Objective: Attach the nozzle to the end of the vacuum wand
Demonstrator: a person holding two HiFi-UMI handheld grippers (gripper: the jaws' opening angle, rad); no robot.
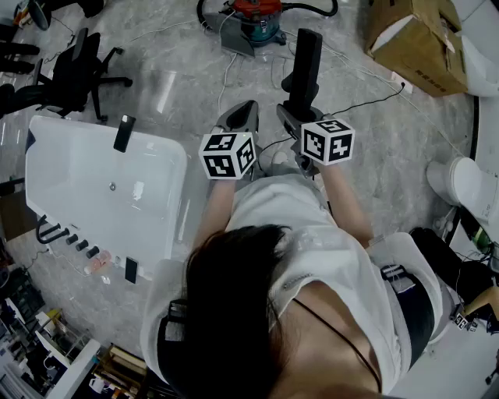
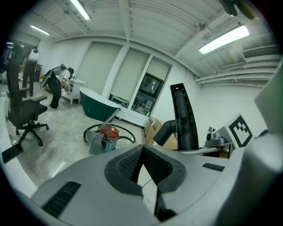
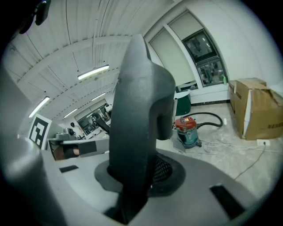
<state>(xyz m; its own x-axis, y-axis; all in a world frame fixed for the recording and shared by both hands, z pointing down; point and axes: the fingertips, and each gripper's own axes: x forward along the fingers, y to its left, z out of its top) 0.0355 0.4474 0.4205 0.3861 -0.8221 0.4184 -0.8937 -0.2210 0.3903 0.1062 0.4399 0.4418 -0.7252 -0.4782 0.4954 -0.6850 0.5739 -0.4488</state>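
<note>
Nozzle [image 3: 137, 114] of matte black plastic, long and flat-sided with a round elbow socket jutting from one face, stands upright in the right gripper [image 3: 141, 170], whose jaws are clamped on its lower end. From the head view it rises on the person's side of the vacuum cleaner [image 1: 253, 19], near it and a little to its right. The vacuum cleaner is a squat drum with a red top and teal body, sitting on pale marbled floor tile [image 1: 390, 140]; the frame's upper edge cuts it off.

The left gripper [image 2: 142, 149], smooth grey with ribbed dark pads, is closed on nothing, its pads meeting at the tips, and points toward the vacuum cleaner from the person's side. Each gripper carries a white cube printed with black square markers.

A glossy black hose [image 3: 212, 117] curls from behind the vacuum cleaner; where it ends cannot be made out. The nozzle's foot is hidden between the right jaws. A creased cardboard box [image 1: 417, 35] lies well to the vacuum cleaner's right, partly out of frame, and a smooth white bathtub [image 1: 47, 179] sits well to its left, nearer the person. The person's dark hair and white shirt hide the floor below the grippers.
</note>
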